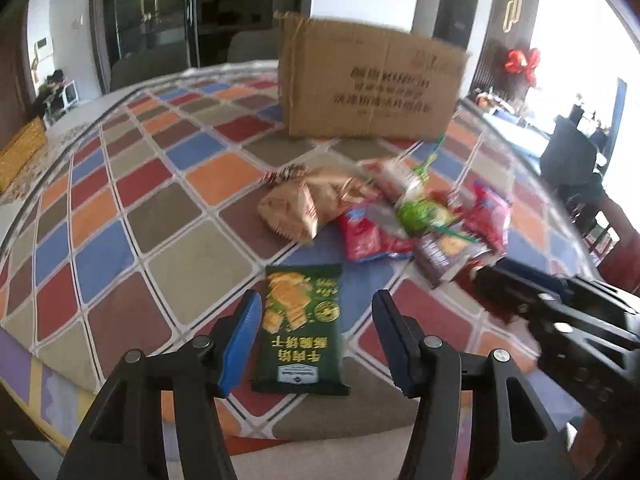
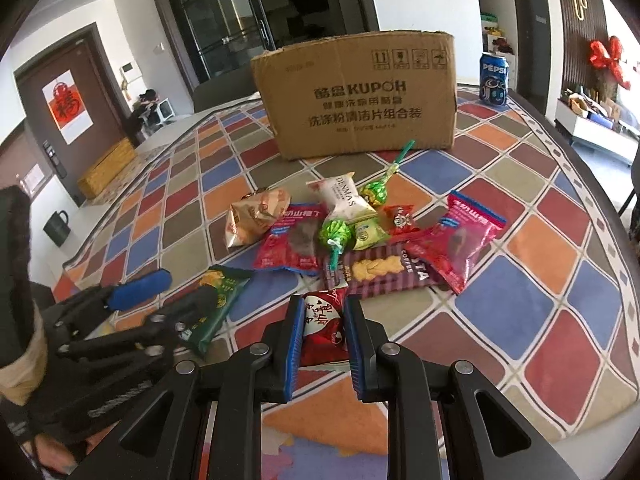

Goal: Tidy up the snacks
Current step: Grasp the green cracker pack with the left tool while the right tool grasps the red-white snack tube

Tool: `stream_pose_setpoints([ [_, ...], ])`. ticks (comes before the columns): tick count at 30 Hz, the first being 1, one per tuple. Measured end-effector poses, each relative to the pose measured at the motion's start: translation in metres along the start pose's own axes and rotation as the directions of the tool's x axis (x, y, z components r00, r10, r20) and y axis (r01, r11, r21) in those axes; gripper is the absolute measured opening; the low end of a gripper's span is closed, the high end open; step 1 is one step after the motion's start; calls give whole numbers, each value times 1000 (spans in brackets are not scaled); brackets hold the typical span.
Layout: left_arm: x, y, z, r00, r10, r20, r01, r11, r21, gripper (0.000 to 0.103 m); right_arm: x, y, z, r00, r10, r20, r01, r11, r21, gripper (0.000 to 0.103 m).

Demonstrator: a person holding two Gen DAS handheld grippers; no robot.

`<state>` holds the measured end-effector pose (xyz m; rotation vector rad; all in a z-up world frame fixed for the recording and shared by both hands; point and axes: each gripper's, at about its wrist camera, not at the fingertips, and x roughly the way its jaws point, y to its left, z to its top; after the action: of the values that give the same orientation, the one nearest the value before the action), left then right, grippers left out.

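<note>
The right hand-held gripper pinches a small red snack packet between its blue pads, low over the surface. The left hand-held gripper stands spread, its pads clear on either side of a dark green cracker packet that lies flat on the checked cloth. Beyond them the other snacks sit in a loose heap: a gold bag, two pink-red packets, a purple coffee biscuit packet, a white pouch and green-wrapped sweets. Behind the heap stands a cardboard box, with a blue Pepsi can to its right.
</note>
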<state>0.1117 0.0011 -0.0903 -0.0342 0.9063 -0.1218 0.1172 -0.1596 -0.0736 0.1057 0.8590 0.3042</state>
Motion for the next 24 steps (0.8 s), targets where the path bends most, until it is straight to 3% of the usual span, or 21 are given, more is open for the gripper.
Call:
stream_pose_setpoints([
  [5,18,2,-3,997,35,-62,-34,999,15,56,5,6,1,1000,2,-5,-2,1000,-20,22],
  [9,23,5,-5,996,24,-80,-24,1000,7,44,8,10,0,1000,5,-10,-5,999,-35,22],
  [24,-27,-2,22,996,-15,89,14,1000,19,43,-12,9,11,998,22,51,-21,999,-26,22],
])
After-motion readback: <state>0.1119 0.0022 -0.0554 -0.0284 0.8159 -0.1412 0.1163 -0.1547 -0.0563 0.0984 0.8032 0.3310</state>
